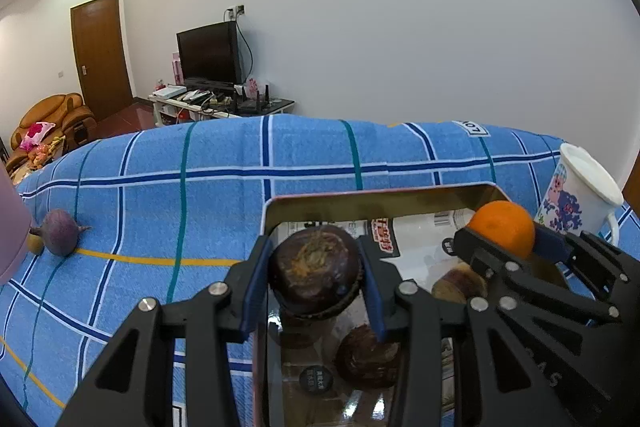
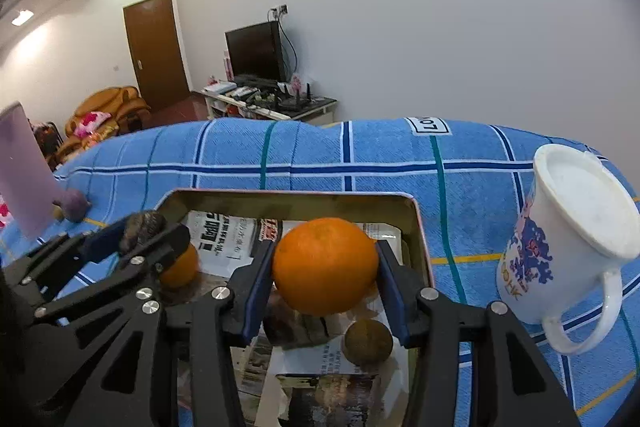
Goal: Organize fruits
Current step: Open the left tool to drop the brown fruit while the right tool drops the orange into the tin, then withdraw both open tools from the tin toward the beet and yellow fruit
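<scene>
Tongs, left: jaws narrowed on dark brown round fruit, held over tin tray.
Tongs, right: jaws clamped on orange, over same tray.
Step, judged: placing both fruits in tray. Next: lower, release clear of fruit already inside.
Stray purple fruit on blue checked cloth.
Writing: tray's newspaper lining, print unreadable; cloth tag, partial "LO"; cup lettering unclear.

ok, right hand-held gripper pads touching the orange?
Touching. In the right wrist view both blue pads of the right hand-held gripper press against the sides of the orange, with no gap, holding it above the tin tray.
</scene>
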Action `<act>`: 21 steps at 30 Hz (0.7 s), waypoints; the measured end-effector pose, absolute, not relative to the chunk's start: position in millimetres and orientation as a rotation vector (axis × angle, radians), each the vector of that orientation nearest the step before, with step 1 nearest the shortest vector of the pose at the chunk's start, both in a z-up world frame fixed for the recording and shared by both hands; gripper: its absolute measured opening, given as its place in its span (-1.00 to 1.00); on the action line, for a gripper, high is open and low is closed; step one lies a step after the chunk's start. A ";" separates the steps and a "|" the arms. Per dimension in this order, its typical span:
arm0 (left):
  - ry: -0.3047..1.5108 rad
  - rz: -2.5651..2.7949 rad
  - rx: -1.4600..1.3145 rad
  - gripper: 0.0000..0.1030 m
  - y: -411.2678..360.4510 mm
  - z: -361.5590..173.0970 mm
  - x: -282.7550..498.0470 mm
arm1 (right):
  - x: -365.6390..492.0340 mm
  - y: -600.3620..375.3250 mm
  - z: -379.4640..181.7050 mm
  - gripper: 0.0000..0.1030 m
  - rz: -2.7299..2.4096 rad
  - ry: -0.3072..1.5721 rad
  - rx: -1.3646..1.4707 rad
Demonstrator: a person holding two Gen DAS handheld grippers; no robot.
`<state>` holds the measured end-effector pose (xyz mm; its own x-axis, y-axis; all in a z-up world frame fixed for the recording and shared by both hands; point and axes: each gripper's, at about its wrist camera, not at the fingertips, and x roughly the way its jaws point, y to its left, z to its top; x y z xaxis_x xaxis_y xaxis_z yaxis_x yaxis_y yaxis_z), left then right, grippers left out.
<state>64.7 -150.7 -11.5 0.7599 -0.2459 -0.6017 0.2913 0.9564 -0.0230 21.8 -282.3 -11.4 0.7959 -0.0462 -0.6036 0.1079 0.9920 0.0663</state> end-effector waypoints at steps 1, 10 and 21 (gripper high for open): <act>0.643 -0.294 0.071 -0.15 -150.4 -11.2 64.4 | 21.8 -283.7 -11.4 0.00 -0.077 0.640 0.103; 0.621 -0.282 0.057 -0.11 -143.3 -8.8 59.3 | 14.1 -290.2 -9.7 0.02 0.029 0.606 0.203; 0.368 -0.176 0.091 1.00 -134.4 15.3 11.9 | -34.1 -299.7 17.2 0.53 -0.132 0.357 0.213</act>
<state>11.9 -134.4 15.3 0.9178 -0.1544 -0.3657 0.1875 0.9806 0.0564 -34.1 -299.7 17.2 0.9289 -0.0901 -0.3592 0.1649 0.9691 0.1835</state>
